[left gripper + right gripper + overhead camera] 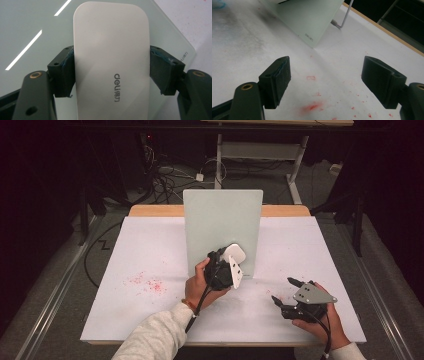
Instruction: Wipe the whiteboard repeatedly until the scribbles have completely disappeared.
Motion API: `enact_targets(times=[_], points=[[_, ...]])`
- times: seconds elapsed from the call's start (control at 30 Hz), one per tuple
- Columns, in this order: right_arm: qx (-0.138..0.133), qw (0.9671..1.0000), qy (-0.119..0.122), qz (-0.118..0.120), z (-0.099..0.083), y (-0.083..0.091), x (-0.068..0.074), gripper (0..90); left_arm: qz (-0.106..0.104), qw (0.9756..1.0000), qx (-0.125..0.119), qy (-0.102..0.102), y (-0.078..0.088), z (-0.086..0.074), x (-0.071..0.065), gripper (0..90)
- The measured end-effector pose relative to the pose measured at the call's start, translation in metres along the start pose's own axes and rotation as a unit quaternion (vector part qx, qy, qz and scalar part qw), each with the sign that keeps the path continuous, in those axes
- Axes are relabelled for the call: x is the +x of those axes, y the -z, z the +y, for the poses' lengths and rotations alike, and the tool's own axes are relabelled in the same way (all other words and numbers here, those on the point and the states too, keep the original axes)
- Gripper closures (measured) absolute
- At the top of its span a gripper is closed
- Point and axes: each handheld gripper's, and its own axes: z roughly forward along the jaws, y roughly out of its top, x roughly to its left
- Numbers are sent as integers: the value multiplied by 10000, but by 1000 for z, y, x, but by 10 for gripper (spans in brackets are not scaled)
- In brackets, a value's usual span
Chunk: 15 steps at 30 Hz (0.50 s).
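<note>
- Now the left tool [226, 266] is clamped on a white eraser [111, 60], one pad on each long side, as the left gripper view shows.
- From the high view the eraser [234, 253] is lifted off the desk [150, 250] and held against the lower part of the pale green board [222, 220], which stands upright near the middle of the desk.
- The right tool [289, 291] rests low over the desk at the right, well apart from the board; its jaws stand wide apart with nothing between them.
- Red marks [312, 107] lie on the desk under the right tool, and more red specks [145, 284] are at the left of the board.
- Risk, as a judgement: the board seems to lean on a thin wire stand [343, 17] and nothing holds it, so a hard push from the eraser could slide it or tip it backward.
- The eraser sides look smooth, so it could turn or slip in the pads if the wiping force comes at an angle.
- A steadying grip from the free right tool on the board edge would probably lower both risks.
</note>
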Motion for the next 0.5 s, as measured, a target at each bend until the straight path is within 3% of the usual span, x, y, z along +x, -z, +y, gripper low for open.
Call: enact_targets(times=[0.17, 0.23, 0.4, 0.5], points=[[5, 10000, 6, -3, 0, 0, 0, 241, 76, 9998, -136, 77, 0, 13, 5, 284], [20, 10000, 6, 2, 0, -1, 0, 241, 115, 9997, -193, 77, -2, 25, 9, 284], [6, 10000, 14, 17, 0, -1, 0, 241, 96, 9995, -278, 105, -6, 41, 8, 284], [15, 10000, -14, 17, 0, 0, 1, 241, 73, 9995, -306, -65, -12, 50, -1, 283]])
